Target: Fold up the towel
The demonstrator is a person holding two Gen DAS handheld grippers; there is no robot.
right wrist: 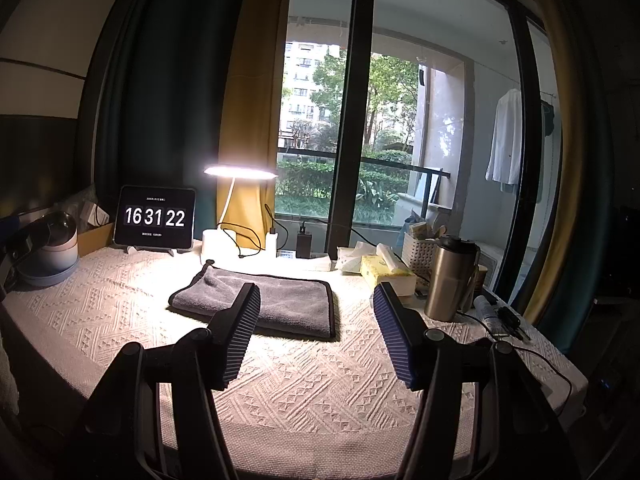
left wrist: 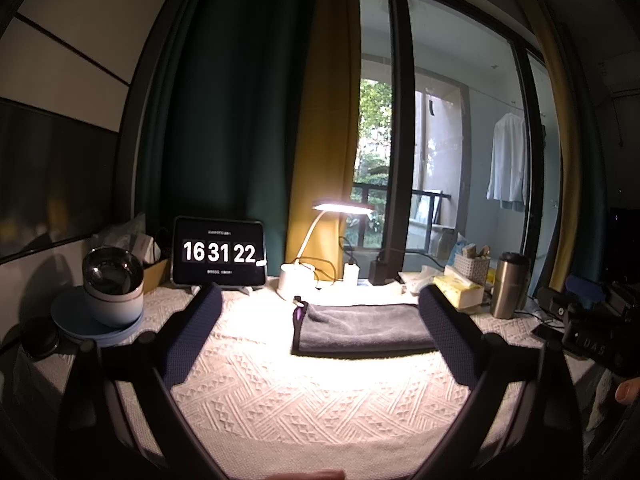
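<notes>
Both grippers, left gripper (left wrist: pixel 320 320) and right gripper (right wrist: pixel 316 320), hold jaws wide apart, gripping nothing. Mid-frame, the grey towel (right wrist: pixel 276 304) already lies folded on the surface (right wrist: pixel 300 392); little seems left.

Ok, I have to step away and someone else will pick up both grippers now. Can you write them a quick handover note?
Left gripper: open, empty, held above the table short of the towel.
Right gripper: open, empty, also held back from the towel.
Grey towel: lies flat on the white tablecloth under the desk lamp, already folded over at least once, edges fairly even.
Left to do: judge whether another fold is wanted; if so, grip an end and fold it across.
</notes>
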